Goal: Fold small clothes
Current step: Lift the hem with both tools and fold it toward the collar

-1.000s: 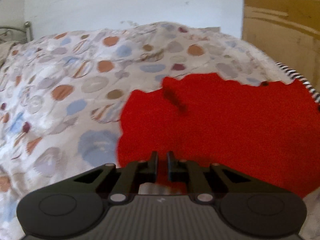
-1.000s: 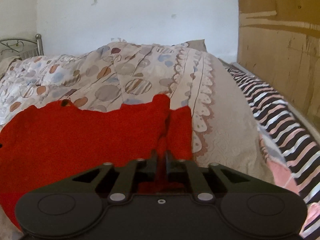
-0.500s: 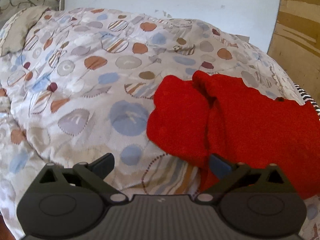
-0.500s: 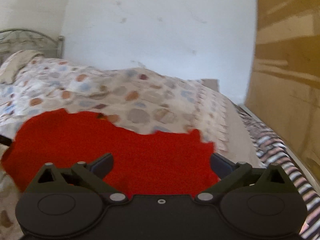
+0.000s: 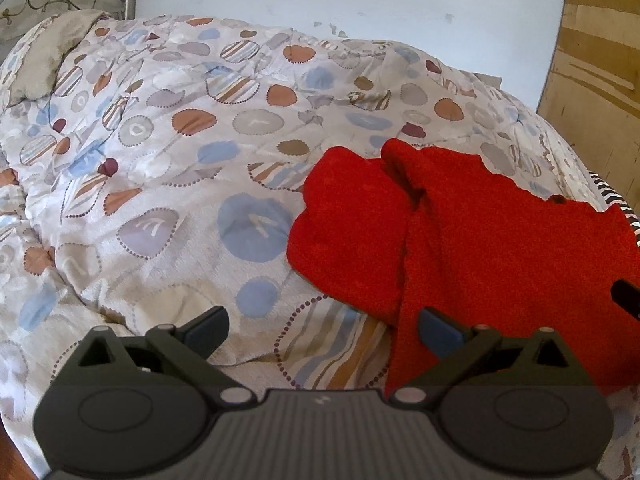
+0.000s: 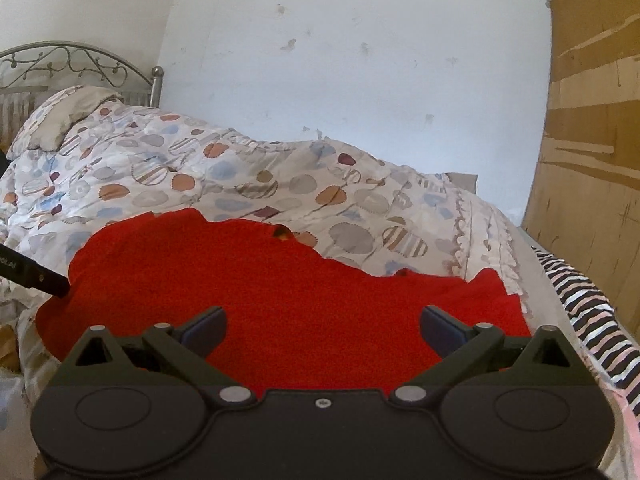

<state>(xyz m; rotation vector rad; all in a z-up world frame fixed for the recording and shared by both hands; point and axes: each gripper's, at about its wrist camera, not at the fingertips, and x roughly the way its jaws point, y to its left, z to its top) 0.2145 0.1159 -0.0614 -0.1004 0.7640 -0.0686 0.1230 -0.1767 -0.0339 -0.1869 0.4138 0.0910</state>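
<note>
Both tongs stand wide and hold nothing: left tongs [image 5: 322,326] over the quilt [image 5: 168,184], right tongs [image 6: 322,326] above the red garment [image 6: 280,280] (rumpled, its left part folded over) lying on the bed's near right side.

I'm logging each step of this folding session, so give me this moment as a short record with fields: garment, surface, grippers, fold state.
garment: red knitted garment, lying on the bed
surface: spotted quilt; striped cloth at the bed's far right edge
left gripper: open, fingers wide, nothing between them, at the garment's left end
right gripper: open, fingers wide, over the garment, not gripping it
fold state: one layer doubled over at the left end, edges uneven
background: metal headboard, white wall
</note>
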